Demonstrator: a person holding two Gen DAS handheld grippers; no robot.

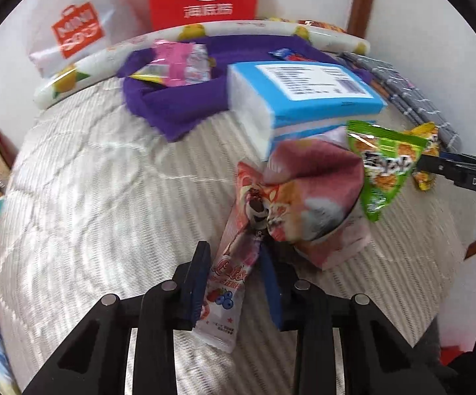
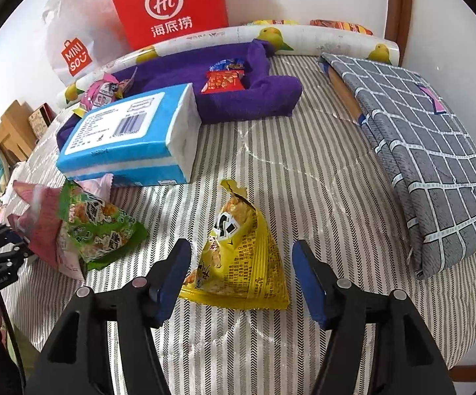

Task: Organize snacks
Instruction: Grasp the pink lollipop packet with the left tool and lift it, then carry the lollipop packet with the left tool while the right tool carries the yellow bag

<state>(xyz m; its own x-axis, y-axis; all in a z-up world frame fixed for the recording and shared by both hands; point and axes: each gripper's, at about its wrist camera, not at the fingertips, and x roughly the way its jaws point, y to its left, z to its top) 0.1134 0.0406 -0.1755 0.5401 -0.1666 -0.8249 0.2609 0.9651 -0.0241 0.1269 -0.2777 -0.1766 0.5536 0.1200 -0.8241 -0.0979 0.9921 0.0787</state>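
In the left wrist view, the left tongs [image 1: 234, 283] at bottom centre are narrowed onto a long pink snack packet [image 1: 228, 283] printed with berries and a bear face; its upper end runs up to a crumpled pink bag [image 1: 310, 197] at centre, with a green snack pouch [image 1: 386, 171] just right of it. In the right wrist view, the right tongs [image 2: 241, 276] stand apart, pads clear of the yellow pyramid-shaped snack pouch [image 2: 241, 256] lying between them on the striped bed cover [image 2: 303, 164]. A blue tissue pack [image 2: 129, 138] lies at centre left, against a purple towel [image 2: 238, 98].
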